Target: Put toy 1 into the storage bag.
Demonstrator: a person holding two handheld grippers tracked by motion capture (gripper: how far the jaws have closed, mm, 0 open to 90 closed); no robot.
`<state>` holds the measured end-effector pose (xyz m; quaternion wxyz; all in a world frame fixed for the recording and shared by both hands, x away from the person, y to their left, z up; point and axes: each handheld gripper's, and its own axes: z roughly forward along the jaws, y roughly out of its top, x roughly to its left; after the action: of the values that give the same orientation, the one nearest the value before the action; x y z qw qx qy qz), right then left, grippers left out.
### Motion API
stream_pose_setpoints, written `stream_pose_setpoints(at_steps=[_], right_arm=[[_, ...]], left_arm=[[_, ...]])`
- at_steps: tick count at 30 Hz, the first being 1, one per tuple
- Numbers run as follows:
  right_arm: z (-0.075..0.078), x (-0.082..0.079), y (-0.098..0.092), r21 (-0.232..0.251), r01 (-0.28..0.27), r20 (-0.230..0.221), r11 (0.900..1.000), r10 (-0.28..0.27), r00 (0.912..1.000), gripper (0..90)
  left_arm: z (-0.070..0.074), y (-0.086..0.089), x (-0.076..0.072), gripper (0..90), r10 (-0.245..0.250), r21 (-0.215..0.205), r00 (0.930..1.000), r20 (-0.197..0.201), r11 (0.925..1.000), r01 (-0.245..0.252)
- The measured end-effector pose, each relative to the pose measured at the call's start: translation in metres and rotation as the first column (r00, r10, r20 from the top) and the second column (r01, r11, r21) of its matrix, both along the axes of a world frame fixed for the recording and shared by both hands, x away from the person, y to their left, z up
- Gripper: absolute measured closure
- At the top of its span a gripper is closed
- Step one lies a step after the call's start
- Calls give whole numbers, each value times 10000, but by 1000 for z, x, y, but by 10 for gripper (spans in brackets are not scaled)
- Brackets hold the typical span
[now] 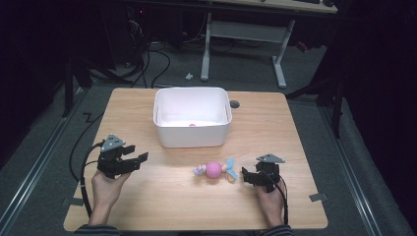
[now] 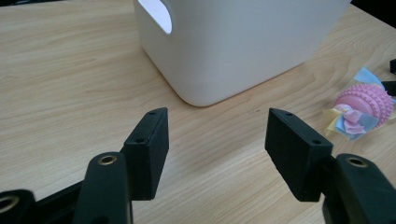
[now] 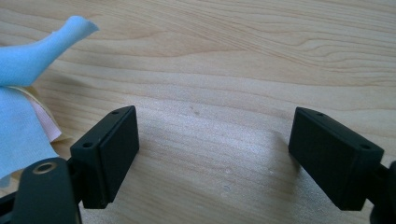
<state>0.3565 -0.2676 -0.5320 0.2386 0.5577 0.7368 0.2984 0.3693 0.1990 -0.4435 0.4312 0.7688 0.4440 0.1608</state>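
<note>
High view: your pink ball toy (image 1: 214,169) lies on the bench (image 1: 162,196), not yet in the white tub (image 1: 192,132); both grippers' fingers gape wide, holding nothing.

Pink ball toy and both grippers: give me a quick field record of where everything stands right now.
toy: pink ball toy with cloth tails, lying on the table in front of the white bin
bin: upright, something small and pink inside
left gripper: open, nothing between jaws, left of the bin
right gripper: open, just right of the toy, blue cloth tail beside one jaw
toy held: no
</note>
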Motion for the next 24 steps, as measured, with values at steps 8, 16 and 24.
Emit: stream_pose_setpoints(at_steps=[8, 16, 24], right_arm=[[0, 0, 0, -1, -3, 0, 10000, 3, 10000, 159], [0, 0, 0, 5, -5, -1, 10000, 5, 10000, 160], [0, 0, 0, 6, 6, -3, 10000, -6, 10000, 159]], left_arm=[[-15, -7, -2, 404, -25, -10, 9999, -155, 10000, 25], [-31, -14, -2, 405, 11, 73, 9992, -388, 10000, -8], [-49, -20, -2, 397, 27, 219, 9976, -692, 9998, -12]])
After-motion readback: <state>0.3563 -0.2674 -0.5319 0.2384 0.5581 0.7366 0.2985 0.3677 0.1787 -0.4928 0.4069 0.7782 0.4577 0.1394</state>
